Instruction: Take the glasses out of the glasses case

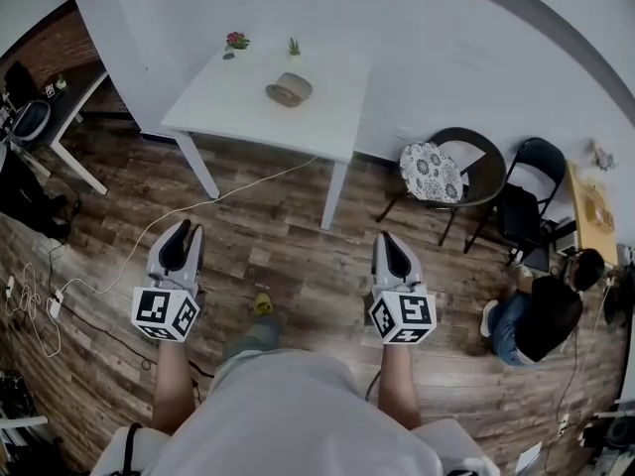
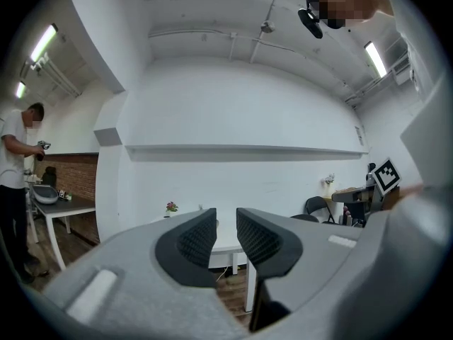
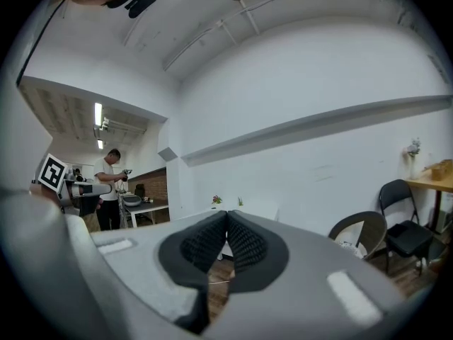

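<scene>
The white table (image 1: 332,117) stands by the wall, well ahead of both grippers. Over the wooden floor (image 1: 288,251), the left gripper (image 1: 183,232) has its jaws a narrow gap apart, with nothing between them. The right gripper (image 1: 387,240) has its jaws pressed together, empty. The glasses case (image 1: 288,89) lies on the table, well apart from both grippers, near a small flower pot (image 1: 236,42).

White table (image 1: 327,117), wood floor (image 1: 288,256)
</scene>
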Motion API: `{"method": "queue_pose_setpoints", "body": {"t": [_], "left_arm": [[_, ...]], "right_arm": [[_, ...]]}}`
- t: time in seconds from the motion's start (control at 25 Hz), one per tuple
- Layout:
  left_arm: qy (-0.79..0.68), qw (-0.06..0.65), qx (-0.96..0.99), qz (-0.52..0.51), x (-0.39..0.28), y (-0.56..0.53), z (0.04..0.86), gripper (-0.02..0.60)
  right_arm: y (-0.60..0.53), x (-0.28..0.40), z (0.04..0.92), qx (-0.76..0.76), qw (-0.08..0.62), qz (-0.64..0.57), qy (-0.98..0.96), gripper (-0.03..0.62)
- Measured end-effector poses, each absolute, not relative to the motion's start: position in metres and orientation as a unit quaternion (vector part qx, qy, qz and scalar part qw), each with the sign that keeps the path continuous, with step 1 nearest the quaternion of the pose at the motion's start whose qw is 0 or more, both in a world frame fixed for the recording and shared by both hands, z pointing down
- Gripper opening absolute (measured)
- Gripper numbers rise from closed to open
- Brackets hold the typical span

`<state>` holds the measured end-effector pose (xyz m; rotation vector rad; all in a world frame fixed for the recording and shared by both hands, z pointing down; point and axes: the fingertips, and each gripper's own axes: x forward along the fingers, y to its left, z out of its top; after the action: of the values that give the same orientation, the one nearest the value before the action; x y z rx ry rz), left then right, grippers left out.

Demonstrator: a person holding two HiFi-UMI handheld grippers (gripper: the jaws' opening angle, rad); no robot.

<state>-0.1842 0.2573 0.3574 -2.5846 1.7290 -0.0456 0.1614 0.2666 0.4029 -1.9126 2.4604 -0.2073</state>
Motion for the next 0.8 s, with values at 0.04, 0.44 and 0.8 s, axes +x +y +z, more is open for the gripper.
{"method": "queue_pose_setpoints", "body": {"t": [0.04,0.44,0.8], "left_arm": [[0.555,0.014,-0.832,-0.015,-0.188,0.247,0.360,0.097],[0.539,-0.014,-0.842,-0.010,-0.237,0.126,0.371,0.097],[0.516,-0.035,-0.856,0.007,-0.279,0.048,0.375,0.097]], "right_arm": [[0.257,0.157,0.404,-0.613,0.008,-0.066,0.787,0.003],[0.152,0.101,0.404,-0.627,-0.013,-0.073,0.776,0.003],[0.094,0.045,0.395,-0.636,-0.027,-0.063,0.769,0.003]]}}
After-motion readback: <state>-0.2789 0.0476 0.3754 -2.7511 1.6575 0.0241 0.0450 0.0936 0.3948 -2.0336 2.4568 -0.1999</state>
